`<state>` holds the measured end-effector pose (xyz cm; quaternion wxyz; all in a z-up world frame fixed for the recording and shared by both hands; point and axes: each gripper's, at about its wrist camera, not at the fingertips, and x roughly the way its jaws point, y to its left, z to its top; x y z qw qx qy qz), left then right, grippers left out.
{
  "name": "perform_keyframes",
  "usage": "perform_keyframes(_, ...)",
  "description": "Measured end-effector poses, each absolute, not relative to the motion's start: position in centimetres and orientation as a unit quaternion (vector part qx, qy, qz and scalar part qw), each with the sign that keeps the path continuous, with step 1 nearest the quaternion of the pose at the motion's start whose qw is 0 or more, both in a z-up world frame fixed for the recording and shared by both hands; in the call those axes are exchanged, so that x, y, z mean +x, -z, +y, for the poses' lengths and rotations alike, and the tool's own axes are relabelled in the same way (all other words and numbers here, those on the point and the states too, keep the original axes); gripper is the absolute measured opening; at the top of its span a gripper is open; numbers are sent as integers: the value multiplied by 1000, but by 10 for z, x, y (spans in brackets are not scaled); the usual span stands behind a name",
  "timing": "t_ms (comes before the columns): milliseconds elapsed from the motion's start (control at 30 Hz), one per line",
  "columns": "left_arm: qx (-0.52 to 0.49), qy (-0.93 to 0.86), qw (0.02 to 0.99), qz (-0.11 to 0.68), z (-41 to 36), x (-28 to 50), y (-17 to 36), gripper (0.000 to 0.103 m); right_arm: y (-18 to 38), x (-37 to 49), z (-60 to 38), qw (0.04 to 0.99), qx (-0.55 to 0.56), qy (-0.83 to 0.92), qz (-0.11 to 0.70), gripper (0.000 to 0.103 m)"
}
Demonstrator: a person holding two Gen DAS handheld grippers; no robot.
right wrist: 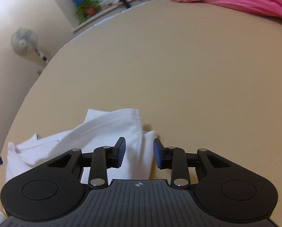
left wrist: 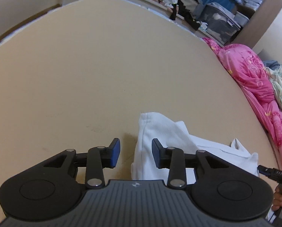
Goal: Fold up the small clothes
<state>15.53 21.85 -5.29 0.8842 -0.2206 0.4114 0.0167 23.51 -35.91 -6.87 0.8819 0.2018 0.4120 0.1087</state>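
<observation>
garment on bed, quilt right

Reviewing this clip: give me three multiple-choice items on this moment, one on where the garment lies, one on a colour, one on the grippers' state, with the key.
1. Where does the white garment lie?
A. on the tan surface
B. on the window sill
C. in a storage box

2. What colour is the bedding at the surface's edge?
A. green
B. pink
C. grey

3. How do the left gripper and right gripper stand?
A. both shut on cloth
B. one open, one shut
C. both open

Key: 1 A, the cloth rests flat on the tan surface; 2 B, it shows pink in both views; 3 C, a clear gap shows between each pair of fingers, with nothing pinched.
</observation>
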Motion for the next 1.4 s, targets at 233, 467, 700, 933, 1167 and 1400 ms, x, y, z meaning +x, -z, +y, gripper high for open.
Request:
perform_keyframes(233, -176, -4, 895, 410, 199, 181, 70, 9, 67, 250, -333, 899, 182, -109, 383, 31)
perform_keyframes(467, -141, -36, 934, 325, 188, 175, 51, 4, 40, 242, -343, 934, 231, -78, 261, 4)
perform_keyframes(700, -160, -63, 903, 394, 191, 197, 84, 15, 88, 275, -312, 909, 147, -15, 389, 9)
perform_keyframes(933, -163, -43, 895, 414, 183, 156, 43, 28, 39, 219, -318, 918, 170, -28, 357, 32)
perform_keyframes(1167, -128, -21, 860, 494, 154, 76, 48, 30, 32, 143, -307, 875, 115, -39, 468, 34)
perform_keyframes(1400, -175, -32, 820, 545, 159, 54, 85, 5, 52, 108, -332, 854, 150, -36, 497, 29)
